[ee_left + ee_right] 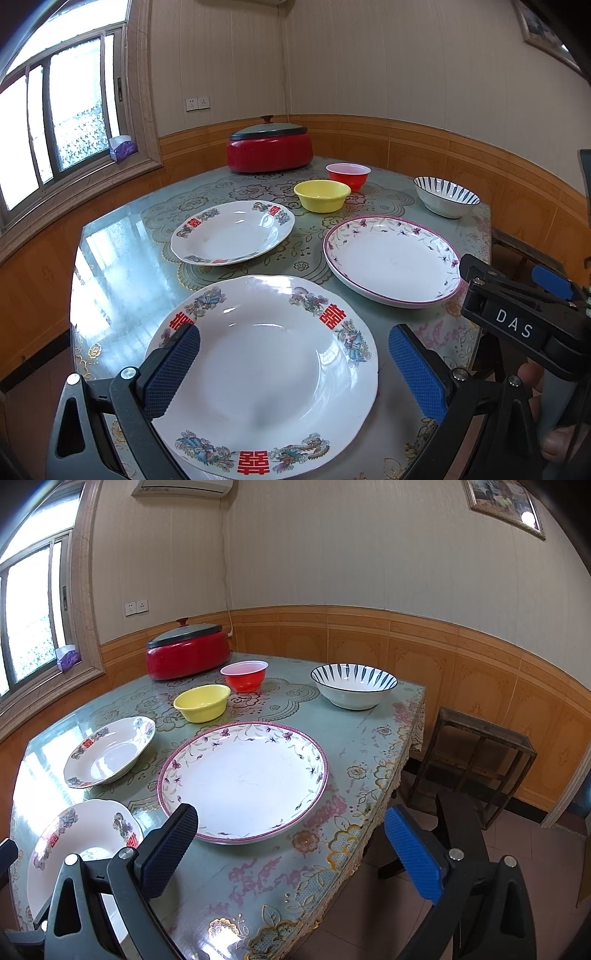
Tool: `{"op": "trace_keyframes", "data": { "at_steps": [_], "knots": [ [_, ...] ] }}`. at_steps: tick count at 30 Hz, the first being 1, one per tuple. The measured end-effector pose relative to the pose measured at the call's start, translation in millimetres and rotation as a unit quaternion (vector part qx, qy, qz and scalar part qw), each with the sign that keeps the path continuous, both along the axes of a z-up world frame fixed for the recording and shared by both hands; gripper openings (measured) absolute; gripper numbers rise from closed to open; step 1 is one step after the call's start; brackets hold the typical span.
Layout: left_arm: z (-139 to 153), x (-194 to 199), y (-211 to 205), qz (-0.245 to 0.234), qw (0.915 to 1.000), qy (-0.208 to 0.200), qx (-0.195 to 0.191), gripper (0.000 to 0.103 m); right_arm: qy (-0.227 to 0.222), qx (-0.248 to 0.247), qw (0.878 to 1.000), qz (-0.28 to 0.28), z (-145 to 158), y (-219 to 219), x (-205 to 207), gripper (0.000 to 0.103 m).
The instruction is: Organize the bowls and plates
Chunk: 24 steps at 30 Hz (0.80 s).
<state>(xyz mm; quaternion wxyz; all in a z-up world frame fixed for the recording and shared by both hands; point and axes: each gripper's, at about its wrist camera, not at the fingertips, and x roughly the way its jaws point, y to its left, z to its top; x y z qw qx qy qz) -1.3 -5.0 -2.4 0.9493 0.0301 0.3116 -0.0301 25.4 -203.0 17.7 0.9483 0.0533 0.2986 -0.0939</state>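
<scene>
Plates, glazed white ceramic (pixel 266 373): stiff, slick, breakable; pinch at rim. Left tongs (pixel 295 369) and right tongs (pixel 291 853) both released, empty.

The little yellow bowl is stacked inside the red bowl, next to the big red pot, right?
Not quite. In the right wrist view the small yellow plastic bowl sits on the table beside the small red plastic bowl, not inside it. The big red lidded pot is nearby.
</scene>
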Motion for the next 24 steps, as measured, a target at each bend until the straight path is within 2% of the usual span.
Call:
{"op": "trace_keyframes", "data": {
  "at_steps": [24],
  "knots": [
    [0.6,-0.8,-0.2,0.001,1.0000,0.001,-0.002,0.103,0.001,0.001,1.000,0.004,-1.6,0.1,0.7,0.103]
  ]
}}
